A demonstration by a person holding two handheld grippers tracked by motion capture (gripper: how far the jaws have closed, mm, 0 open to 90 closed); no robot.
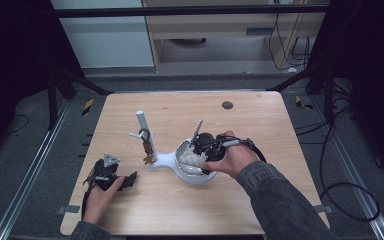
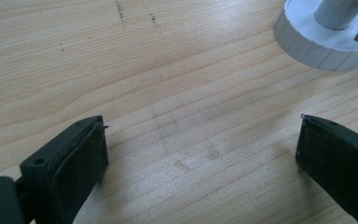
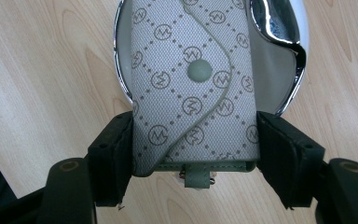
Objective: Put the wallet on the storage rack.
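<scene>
- The right claw (image 3: 193, 154) was clamped on a small grey patterned key pouch (image 3: 193, 88), its two black pads pressing the pouch's long sides near the end with the little tab.
- The pouch hung just over the white dish (image 3: 117, 60) with the chrome rim; from the right gripper view its far end reached over the dish's hollow, though whether it touched the bottom could not be told.
- In the high view the right claw (image 1: 200, 150) sat at the dish (image 1: 192, 177), which formed one end of a white stand whose upright post (image 1: 142, 122) carried hooks with small things hanging from them.
- The left claw (image 2: 200, 154) stood wide open with nothing between its pads, resting over bare bench (image 2: 121, 70) beside the stand's round base (image 2: 307, 44); in the high view it (image 1: 125, 180) lay well apart from the dish.
- By my reading, the step in hand was laying the pouch into the dish.
- The next move would call for lowering the pouch until it rested flat inside the rim, then spreading the pads and lifting clear without dragging it out.
</scene>
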